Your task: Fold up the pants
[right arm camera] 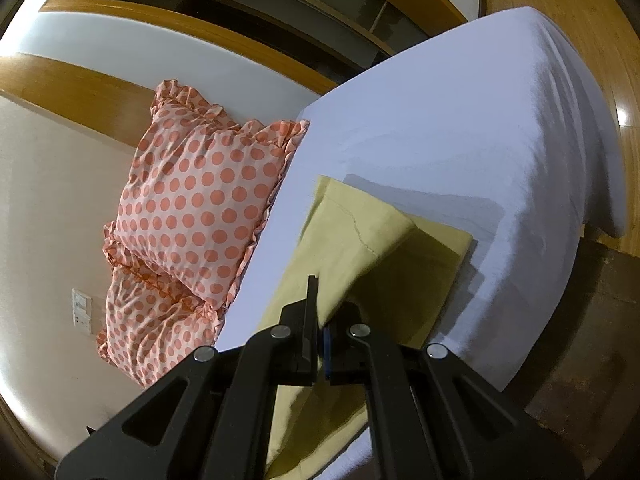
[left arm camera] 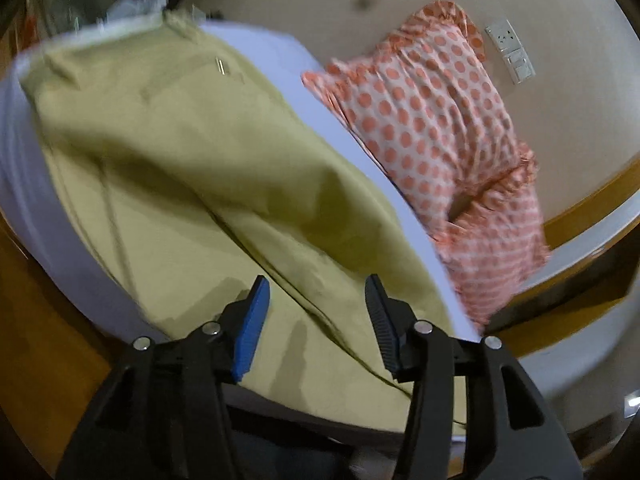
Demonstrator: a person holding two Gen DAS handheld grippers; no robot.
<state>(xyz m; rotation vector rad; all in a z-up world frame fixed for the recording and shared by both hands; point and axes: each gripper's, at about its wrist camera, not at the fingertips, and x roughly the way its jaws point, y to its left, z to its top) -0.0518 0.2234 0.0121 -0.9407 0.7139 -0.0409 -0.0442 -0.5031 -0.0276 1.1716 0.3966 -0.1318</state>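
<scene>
The left gripper is built from matte black plastic linkages with triangular cut-outs, joined by round silver pins. A bright blue pad is fitted on one finger; on the other, a black ribbed face is seen. The right gripper has the same black arms and silver pins, and what seems to be a blue pad, mostly hidden.

Dim, warm indoor light fills both fisheye views, whose edges bow and darken to black corners, with the left wrist view smeared by motion blur, the right wrist view sharp, a glare spot on the floor, and soft shadows across the bed.
</scene>
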